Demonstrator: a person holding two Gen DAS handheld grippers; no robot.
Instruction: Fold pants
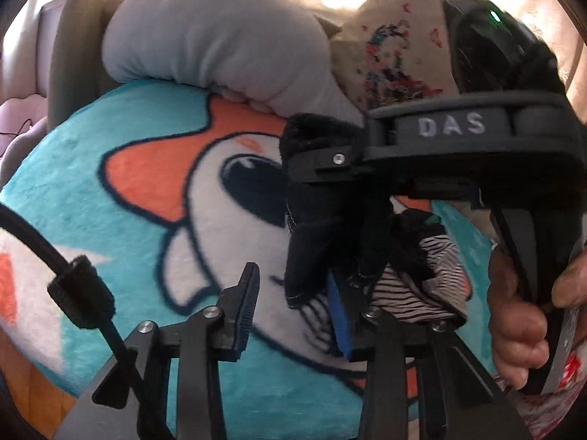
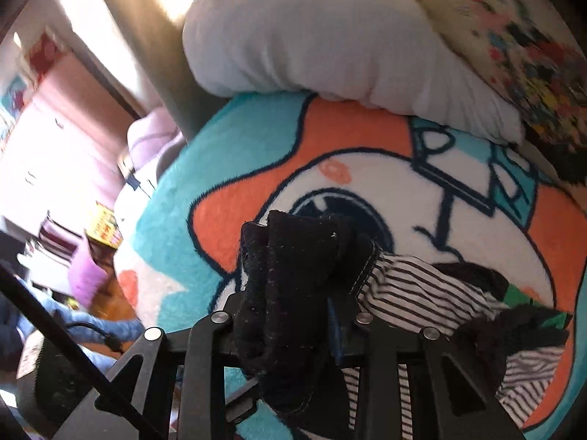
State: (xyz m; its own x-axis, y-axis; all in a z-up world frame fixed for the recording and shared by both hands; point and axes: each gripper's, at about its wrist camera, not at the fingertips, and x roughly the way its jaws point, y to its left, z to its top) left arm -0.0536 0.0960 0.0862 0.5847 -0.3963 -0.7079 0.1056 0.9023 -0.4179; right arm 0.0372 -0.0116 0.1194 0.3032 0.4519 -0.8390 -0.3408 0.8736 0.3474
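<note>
The dark pants (image 2: 293,293) hang bunched from the right gripper (image 1: 323,163), which is clamped on a thick wad of their fleecy cloth above the bed's plush cartoon blanket (image 1: 110,190). The left gripper (image 1: 293,304) is spread wide and holds nothing; the dangling hem, stitched in pale thread, drops just ahead of it, between its fingers, long axis roughly vertical. Striped clothes (image 2: 422,293) lie crumpled underneath, with soft pillows (image 2: 312,36) beyond.
</note>
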